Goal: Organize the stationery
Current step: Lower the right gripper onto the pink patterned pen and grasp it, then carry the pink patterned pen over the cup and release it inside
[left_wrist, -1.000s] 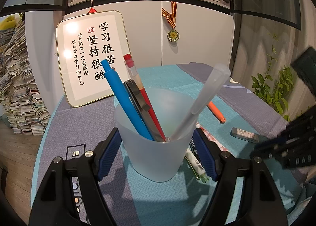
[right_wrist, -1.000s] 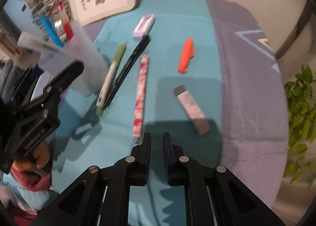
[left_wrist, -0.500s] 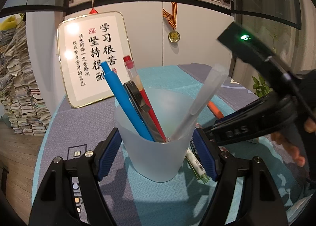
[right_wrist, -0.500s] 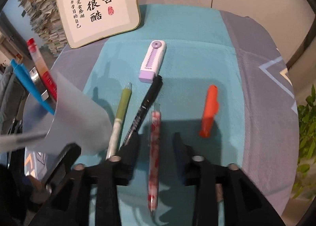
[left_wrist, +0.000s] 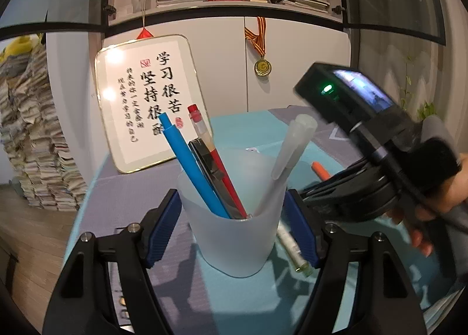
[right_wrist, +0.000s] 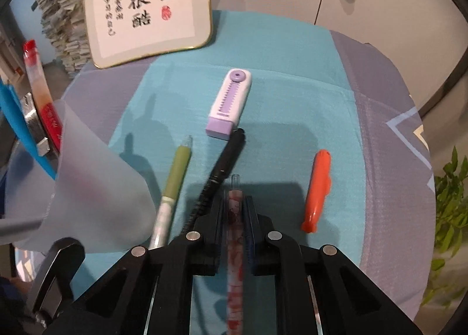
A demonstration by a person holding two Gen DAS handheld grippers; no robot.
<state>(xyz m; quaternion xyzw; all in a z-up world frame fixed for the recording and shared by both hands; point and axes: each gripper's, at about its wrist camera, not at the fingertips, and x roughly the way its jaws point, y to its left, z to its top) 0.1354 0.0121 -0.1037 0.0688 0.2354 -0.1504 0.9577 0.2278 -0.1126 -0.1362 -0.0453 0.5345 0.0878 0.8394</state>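
A frosted plastic cup (left_wrist: 234,244) stands on the teal mat, holding a blue pen (left_wrist: 190,165), a red pen (left_wrist: 210,156), a black item and a translucent pen (left_wrist: 289,148). My left gripper (left_wrist: 231,203) is closing, its blue pads pressed on both sides of the cup. In the right wrist view my right gripper (right_wrist: 235,206) points steeply down, closing with both pads on a red-patterned pen (right_wrist: 235,188) lying on the mat. The cup (right_wrist: 96,203) is to its left. A hand (left_wrist: 424,206) holds the right gripper beside the cup.
On the mat lie a green pen (right_wrist: 175,177), a black pen (right_wrist: 225,162), a purple-and-white eraser case (right_wrist: 229,104) and an orange pen-like item (right_wrist: 318,188). A framed calligraphy board (right_wrist: 146,4) leans at the back. A plant (right_wrist: 450,203) is at right.
My right gripper moved in over the red-patterned pen, opened around it, then closed on it. The left gripper and cup stayed put.
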